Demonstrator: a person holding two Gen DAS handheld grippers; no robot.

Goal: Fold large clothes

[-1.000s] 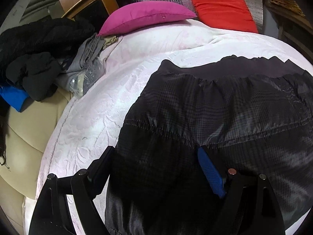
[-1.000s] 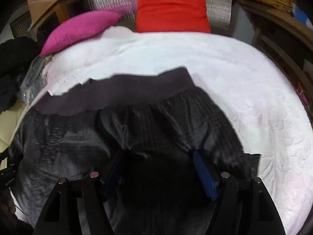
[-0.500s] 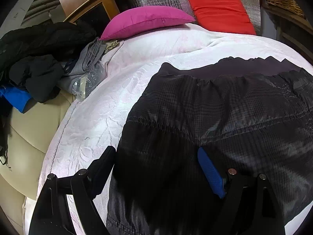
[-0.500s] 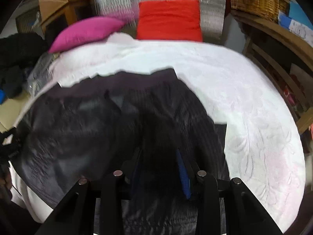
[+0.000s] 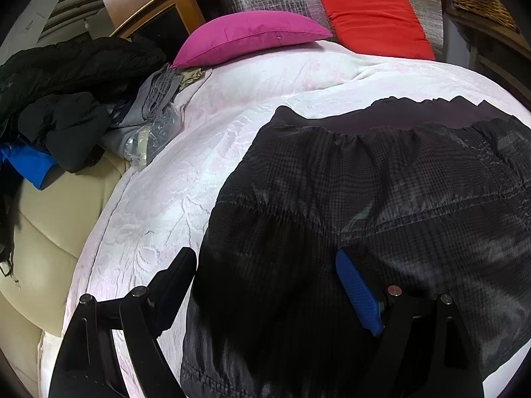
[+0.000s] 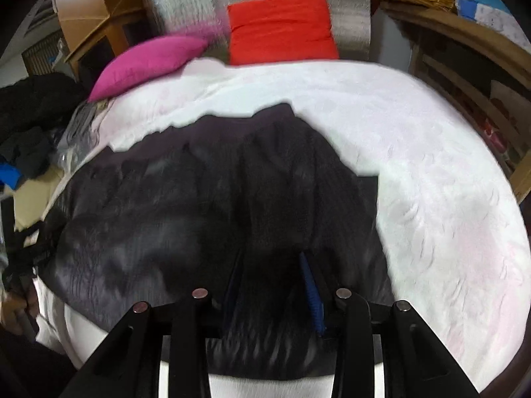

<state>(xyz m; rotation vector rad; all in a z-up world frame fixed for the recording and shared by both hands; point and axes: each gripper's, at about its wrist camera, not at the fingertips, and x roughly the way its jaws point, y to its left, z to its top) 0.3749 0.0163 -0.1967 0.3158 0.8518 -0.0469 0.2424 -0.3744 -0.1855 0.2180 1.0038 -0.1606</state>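
We are in the first fold of the jacket [image 5: 381, 199], a dark checked padded garment lying flat on the bed [image 5: 232, 116], its ribbed hem away from us toward the cushions. The right gripper [image 6: 275, 285] has just been closing, and cloth is bunched between its jaws: we read it as pinching a fold of the jacket near its right edge. That view is smeared, so the pads' contact we judge rather than see crisply. The left gripper [image 5: 265, 285] stands spread wide over the jacket's left edge. Its left finger sits over the bedcover just outside the cloth, and its blue-padded right finger [image 5: 356, 295] rests on top of the fabric. Nothing is pinched there.

Both grippers point steeply down at the bed from the near side, the right a little more so. A hand [image 6: 15, 311] shows at the far left of the right view, by the bed's corner.

The next move, as we judge it, is to lift the gathered right side and carry it across toward the left gripper, laying it over the middle. That calls for a firm pinch, since this slick padded cloth may slip or drag the whole garment along. The left gripper could press down to pin its side, or close on the edge if both sides are to be raised.

Beyond the left gripper, on the far left, lies a heap of dark clothes [image 5: 66, 99]. A pink cushion [image 5: 252, 36] and a red cushion [image 5: 375, 23] sit ahead at the bed's far end.
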